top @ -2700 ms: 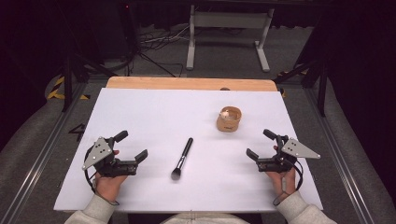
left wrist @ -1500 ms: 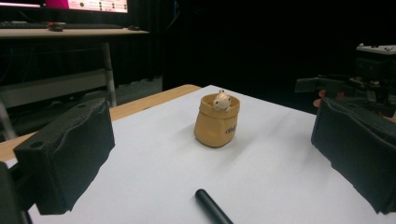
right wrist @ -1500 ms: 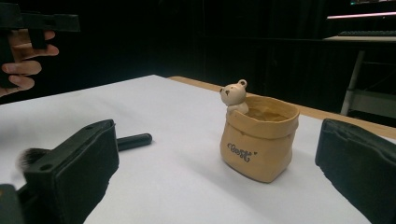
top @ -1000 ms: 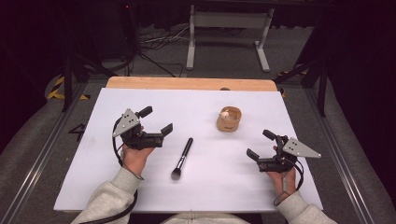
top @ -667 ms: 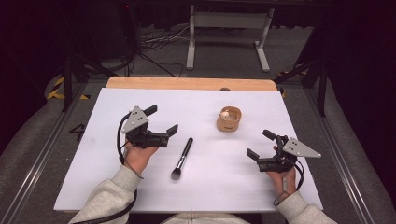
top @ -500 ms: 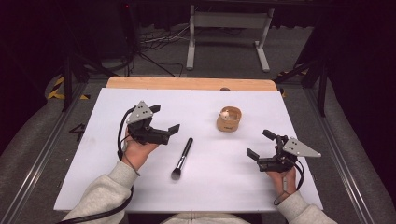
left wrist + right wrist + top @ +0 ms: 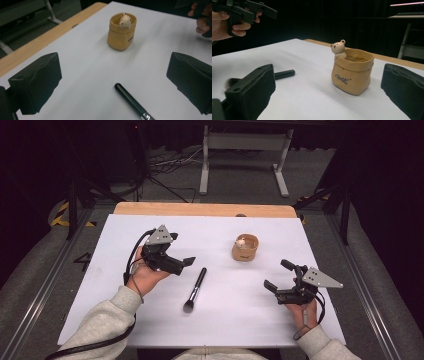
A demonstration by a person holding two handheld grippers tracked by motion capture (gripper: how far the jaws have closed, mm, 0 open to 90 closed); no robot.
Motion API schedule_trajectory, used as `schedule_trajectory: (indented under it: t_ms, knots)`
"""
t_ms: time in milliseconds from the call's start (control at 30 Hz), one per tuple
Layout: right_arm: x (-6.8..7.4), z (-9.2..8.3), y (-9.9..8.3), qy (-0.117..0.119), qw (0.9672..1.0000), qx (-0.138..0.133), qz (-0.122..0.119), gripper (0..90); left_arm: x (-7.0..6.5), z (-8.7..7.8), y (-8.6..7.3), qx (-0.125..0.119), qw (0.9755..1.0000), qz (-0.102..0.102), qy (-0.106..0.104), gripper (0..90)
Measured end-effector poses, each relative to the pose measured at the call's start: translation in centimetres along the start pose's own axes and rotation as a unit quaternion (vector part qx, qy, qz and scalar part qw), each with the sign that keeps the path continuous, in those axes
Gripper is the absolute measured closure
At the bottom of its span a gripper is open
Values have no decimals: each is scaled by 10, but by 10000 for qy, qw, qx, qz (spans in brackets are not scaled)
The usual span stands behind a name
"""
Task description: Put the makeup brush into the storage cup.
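While its two black jaws stand wide apart with nothing between them, the left gripper (image 7: 181, 264) hovers just left of the far end of a slim black makeup brush with a round, glossy handle and a dark bristle head (image 7: 194, 290). In the left gripper view the rounded handle tip (image 7: 120, 87) lies on the white table sheet (image 7: 225, 320) between the two pads, slightly nearer the right one, and clear of both. The brush lies near the middle of the table, running from far right to near left, with its bristles at the near end.

Judging by its look, the brush is light and stiff along the handle, and the smooth finish may slip or roll under a careless pinch. The bristles are soft and give no firm hold. A grip across the handle, somewhere near its middle, would probably keep it balanced.

Farther right, the right gripper (image 7: 279, 276) rests low over the sheet, its jaws also spread and empty. Between the two, toward the far side, stands a small tan pot shaped like a sack, with a pale bear figure at its rim (image 7: 245, 248), well apart from the brush.
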State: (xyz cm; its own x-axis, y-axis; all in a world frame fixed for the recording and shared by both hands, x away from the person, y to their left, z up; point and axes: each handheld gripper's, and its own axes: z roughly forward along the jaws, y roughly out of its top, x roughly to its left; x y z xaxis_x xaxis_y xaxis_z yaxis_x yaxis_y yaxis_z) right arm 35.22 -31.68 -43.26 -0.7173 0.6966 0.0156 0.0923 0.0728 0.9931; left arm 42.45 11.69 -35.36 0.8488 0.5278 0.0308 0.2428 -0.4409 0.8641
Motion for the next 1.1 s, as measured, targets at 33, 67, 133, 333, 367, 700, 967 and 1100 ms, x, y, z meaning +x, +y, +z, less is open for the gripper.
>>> schedule_trajectory:
  t_ms: [33, 67, 133, 333, 367, 700, 967, 1100]
  knots:
    - [0, 0, 0, -2, 10000, 4, -2, 0, 0, 1, 2, 86, 10000, 22, -8, 1]
    - [0, 0, 0, -5, 10000, 6, 0, 0, -1, 2, 3, 175, 9998, 7, -30, 2]
    - [0, -1, 0, -6, 10000, 17, -8, 0, -2, 4, 6, 404, 9991, 54, -78, 3]
    - [0, -1, 0, 22, 10000, 9, -12, 0, -6, 11, 13, 922, 9952, 231, -222, 2]
    - [0, -1, 0, 29, 10000, 9, -40, 0, -6, 11, 13, 922, 9952, 231, -222, 2]
    - [1, -1, 0, 75, 10000, 8, -57, 0, -14, 21, 20, 1660, 9843, 532, -267, 4]
    - [1, -1, 0, 91, 9999, 20, -64, 0, -17, 26, 24, 2152, 9735, 703, -335, 4]
    - [1, 0, -1, 109, 9999, 11, -51, 0, -19, 29, 26, 2358, 9681, 749, -408, 2]
